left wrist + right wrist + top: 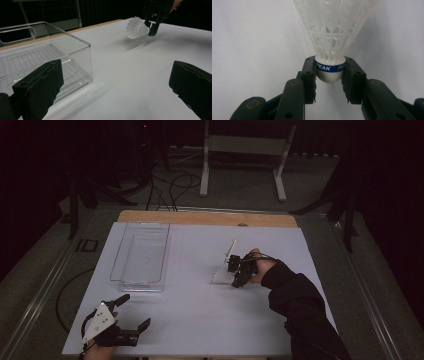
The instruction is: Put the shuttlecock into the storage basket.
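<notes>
Shuttlecock [329, 72] was pinched by its cork base in the right gripper [329, 80], above the table [200, 315], well apart from the clear bin [141, 255]. Left gripper [131, 312] sat spread, empty. Rounded cork could've slipped from the 2 pads.

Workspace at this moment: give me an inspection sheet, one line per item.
Surface: white table top, wooden strip at the far edge.
Job's things: white shuttlecock, blue band on its cork; clear plastic bin, nothing inside.
Clutter: nothing seen.
Grippers: right gripper shut on the shuttlecock's cork, above the table; left gripper open, holding nothing, at the near left edge.
Cables: black cables on the floor beyond the table.
Surroundings: dark room, white frame stand behind.
</notes>
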`<state>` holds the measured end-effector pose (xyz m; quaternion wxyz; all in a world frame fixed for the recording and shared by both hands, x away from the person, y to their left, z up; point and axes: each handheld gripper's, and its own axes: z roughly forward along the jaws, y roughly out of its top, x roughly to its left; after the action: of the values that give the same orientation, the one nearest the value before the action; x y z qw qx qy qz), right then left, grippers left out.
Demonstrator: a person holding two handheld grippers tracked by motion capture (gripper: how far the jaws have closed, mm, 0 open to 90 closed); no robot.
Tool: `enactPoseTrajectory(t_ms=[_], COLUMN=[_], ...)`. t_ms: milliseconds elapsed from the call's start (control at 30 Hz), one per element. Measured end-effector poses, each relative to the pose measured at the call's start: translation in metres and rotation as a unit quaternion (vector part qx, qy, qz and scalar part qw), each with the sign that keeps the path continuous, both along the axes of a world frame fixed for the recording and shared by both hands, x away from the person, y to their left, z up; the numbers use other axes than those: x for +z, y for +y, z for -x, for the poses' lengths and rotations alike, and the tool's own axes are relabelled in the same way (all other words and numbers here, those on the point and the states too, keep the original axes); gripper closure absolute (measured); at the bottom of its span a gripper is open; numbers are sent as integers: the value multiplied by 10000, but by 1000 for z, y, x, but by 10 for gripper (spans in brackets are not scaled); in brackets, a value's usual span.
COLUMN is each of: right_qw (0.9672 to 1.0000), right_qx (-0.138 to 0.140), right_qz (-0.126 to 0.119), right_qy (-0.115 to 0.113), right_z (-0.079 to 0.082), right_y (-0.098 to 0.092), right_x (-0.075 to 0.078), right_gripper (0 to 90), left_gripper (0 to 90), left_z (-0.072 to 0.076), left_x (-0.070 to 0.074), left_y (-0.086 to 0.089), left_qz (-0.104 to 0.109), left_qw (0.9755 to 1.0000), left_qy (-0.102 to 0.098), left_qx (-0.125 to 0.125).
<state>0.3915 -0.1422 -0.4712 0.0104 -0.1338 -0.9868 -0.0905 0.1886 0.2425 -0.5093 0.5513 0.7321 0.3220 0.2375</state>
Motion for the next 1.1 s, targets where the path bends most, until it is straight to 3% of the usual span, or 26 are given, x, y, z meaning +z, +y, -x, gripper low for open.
enactPoseTrajectory(t_ms=[133, 700, 933, 1100], right_qw=[10000, 9997, 9996, 9995], right_qx=[-41, 213, 242, 268], right_qz=[12, -83, -111, -131], right_qy=[77, -20, -76, -98], right_z=[7, 42, 51, 56], right_y=[-4, -16, -21, -24], right_x=[-1, 2, 7, 9], right_gripper=[659, 659, 659, 659], left_gripper=[2, 2, 2, 2], left_z=[0, 0, -2, -5], left_x=[0, 10, 21, 31], left_y=[0, -8, -10, -14], left_qz=[-7, -25, -122, -361], left_qw=[10000, 9999, 9997, 9986], left_qy=[7, 62, 127, 230], left_qx=[-1, -125, -194, -306])
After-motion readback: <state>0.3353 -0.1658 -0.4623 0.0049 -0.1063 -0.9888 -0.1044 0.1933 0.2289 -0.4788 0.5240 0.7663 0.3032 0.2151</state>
